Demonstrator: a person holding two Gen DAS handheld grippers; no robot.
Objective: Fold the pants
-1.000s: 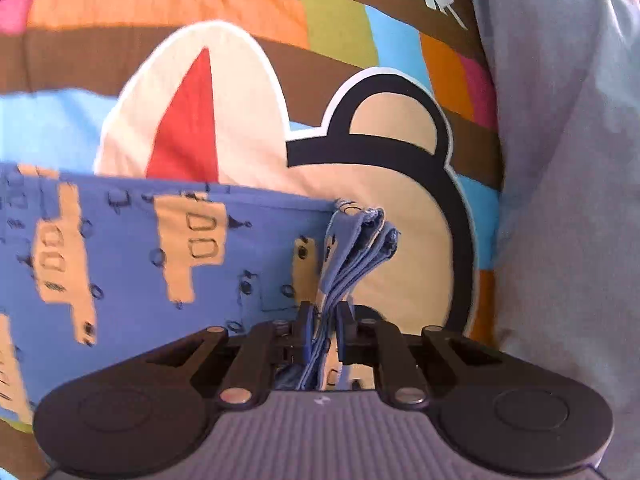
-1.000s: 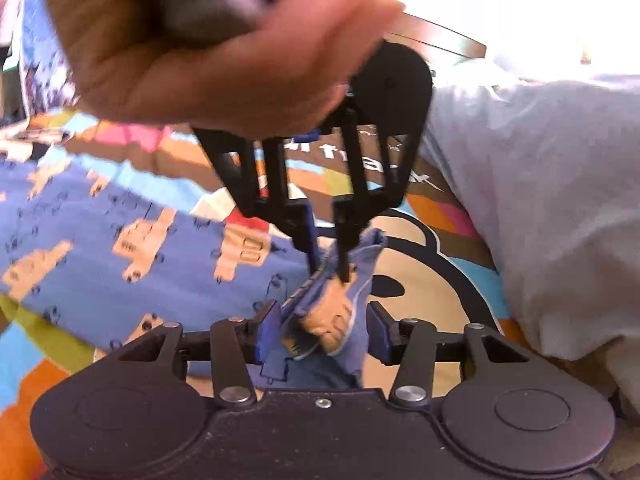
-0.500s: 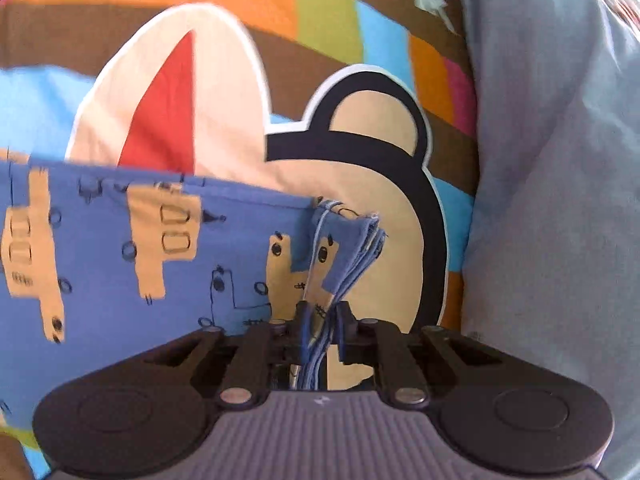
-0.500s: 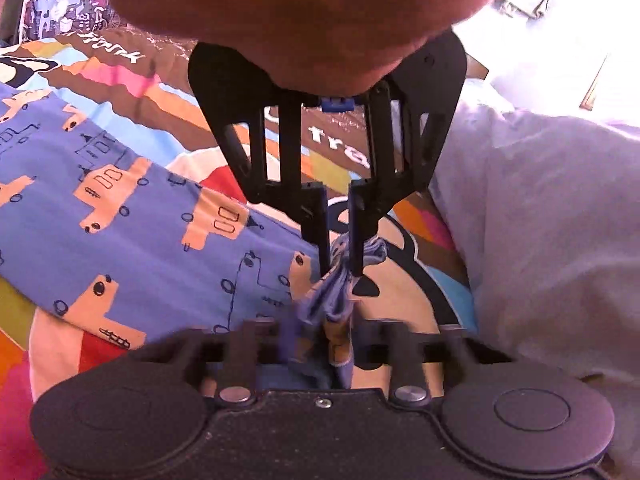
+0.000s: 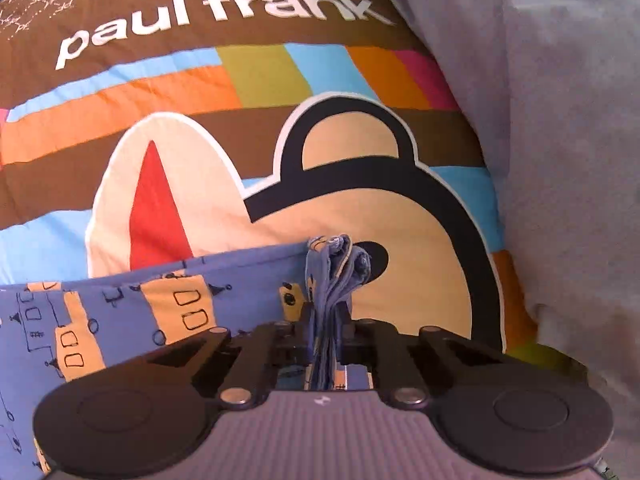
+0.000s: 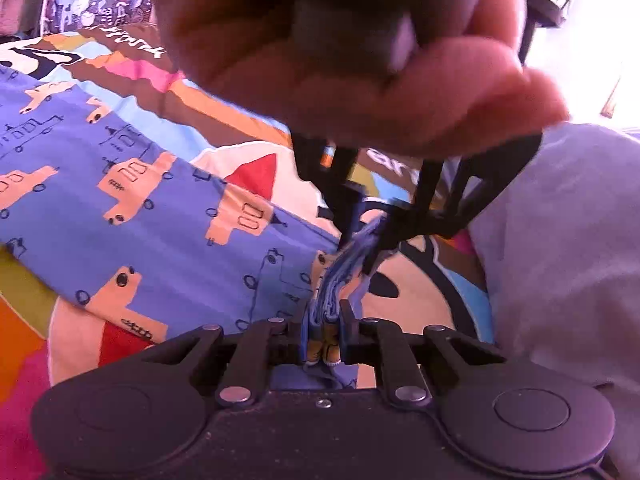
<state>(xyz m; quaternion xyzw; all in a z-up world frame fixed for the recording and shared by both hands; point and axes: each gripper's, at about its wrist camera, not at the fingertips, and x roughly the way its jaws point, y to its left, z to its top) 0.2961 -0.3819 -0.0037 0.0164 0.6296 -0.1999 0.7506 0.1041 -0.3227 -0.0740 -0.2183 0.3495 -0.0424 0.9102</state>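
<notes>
A grey pillow lies right of both grippers. The left gripper, closing, and the right gripper each pinch the pants bunched edge on the bedspread.

The pants are soft matt printed cloth, the quilt smooth matt cotton, the fingers dull black plastic.

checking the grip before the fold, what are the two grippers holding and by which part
Both hold the blue pants by one bunched end: the left gripper is closing on its layered edge, and the right gripper clamps the same bunch.
</notes>
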